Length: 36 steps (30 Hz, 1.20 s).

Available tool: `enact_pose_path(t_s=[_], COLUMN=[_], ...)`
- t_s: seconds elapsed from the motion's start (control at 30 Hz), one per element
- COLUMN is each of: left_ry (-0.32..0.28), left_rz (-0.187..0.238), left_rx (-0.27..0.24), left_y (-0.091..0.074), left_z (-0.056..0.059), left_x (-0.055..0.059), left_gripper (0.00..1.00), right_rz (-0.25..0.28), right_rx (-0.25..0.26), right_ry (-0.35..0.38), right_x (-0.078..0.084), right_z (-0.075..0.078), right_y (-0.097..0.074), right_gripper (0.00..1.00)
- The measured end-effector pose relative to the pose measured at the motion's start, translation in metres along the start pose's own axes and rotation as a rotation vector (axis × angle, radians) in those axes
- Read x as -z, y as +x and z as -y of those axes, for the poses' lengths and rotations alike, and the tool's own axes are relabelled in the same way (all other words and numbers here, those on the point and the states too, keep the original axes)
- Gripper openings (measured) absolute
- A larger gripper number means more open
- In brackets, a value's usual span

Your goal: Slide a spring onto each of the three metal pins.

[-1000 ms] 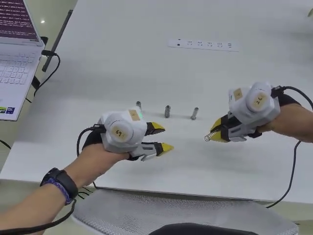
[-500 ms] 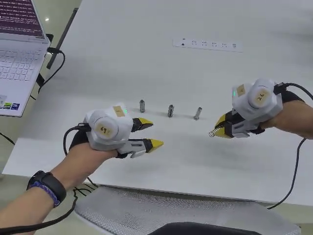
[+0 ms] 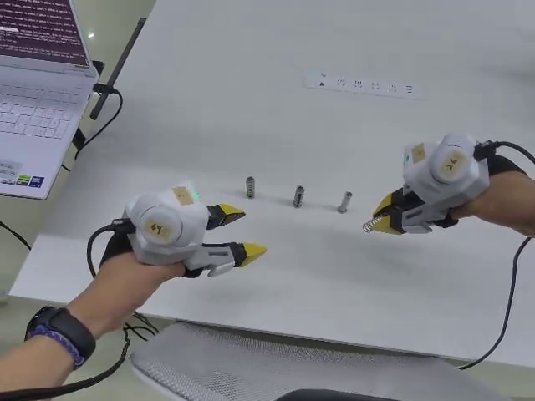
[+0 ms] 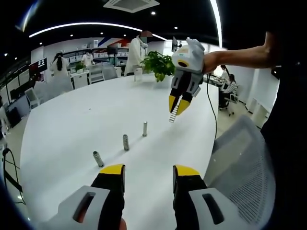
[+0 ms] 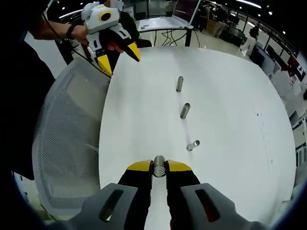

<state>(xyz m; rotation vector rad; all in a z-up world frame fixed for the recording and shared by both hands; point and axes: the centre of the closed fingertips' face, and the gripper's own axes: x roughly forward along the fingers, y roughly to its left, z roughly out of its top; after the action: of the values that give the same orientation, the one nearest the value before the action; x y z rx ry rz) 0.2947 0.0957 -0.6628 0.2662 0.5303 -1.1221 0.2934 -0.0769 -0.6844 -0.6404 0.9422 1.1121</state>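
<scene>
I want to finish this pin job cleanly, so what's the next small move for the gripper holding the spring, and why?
Probably carry the right gripper toward the bare pin and line the spring up over its top. The jaws are shut on the spring, the left pin and middle pin already carry springs, and this one is uncovered.

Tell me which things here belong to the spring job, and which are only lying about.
Belong to the job: spring, held in the jaws of the right gripper; bare pin; left pin and middle pin, each already carrying a spring; left gripper, open.
Only lying about: laptop; power strip; mesh chair.
</scene>
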Motion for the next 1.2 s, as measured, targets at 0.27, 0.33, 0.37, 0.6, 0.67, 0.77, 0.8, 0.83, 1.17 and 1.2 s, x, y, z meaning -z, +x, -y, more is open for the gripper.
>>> enact_pose_path(t_s=[0.27, 0.33, 0.37, 0.6, 0.67, 0.77, 0.8, 0.83, 1.17, 1.2], left_ry=[-0.020, -0.022, -0.022, -0.046, -0.051, -0.059, -0.063, -0.062, -0.082, -0.082], left_rz=[0.004, 0.003, 0.004, 0.010, 0.006, 0.004, 0.003, 0.003, 0.007, 0.007], left_rx=[-0.023, -0.025, -0.027, -0.047, -0.051, -0.056, -0.059, -0.062, -0.092, -0.093], left_y=[-0.011, -0.012, -0.013, -0.019, -0.021, -0.024, -0.026, -0.027, -0.036, -0.036], left_z=[-0.008, -0.008, -0.009, -0.014, -0.014, -0.016, -0.017, -0.017, -0.023, -0.023], left_x=[0.004, 0.004, 0.004, 0.007, 0.009, 0.013, 0.014, 0.014, 0.015, 0.015], left_gripper=[0.36, 0.38, 0.38, 0.39, 0.40, 0.40, 0.40, 0.40, 0.40, 0.40], right_rz=[-0.006, -0.006, -0.006, -0.019, -0.021, -0.024, -0.024, -0.025, -0.039, -0.040], right_rx=[0.005, 0.007, 0.007, 0.006, 0.003, 0.004, 0.003, 0.003, 0.010, 0.010], right_ry=[-0.007, -0.007, -0.007, -0.020, -0.023, -0.026, -0.027, -0.028, -0.055, -0.056], right_x=[-0.003, -0.004, -0.004, -0.004, -0.004, -0.005, -0.006, -0.006, -0.015, -0.016], right_z=[0.010, 0.012, 0.014, 0.021, 0.023, 0.028, 0.029, 0.031, 0.049, 0.050], right_y=[0.001, 0.001, 0.001, 0.004, 0.006, 0.009, 0.009, 0.010, 0.014, 0.014], right_gripper=[0.08, 0.08, 0.08, 0.08, 0.08, 0.08, 0.08, 0.08, 0.08, 0.08])
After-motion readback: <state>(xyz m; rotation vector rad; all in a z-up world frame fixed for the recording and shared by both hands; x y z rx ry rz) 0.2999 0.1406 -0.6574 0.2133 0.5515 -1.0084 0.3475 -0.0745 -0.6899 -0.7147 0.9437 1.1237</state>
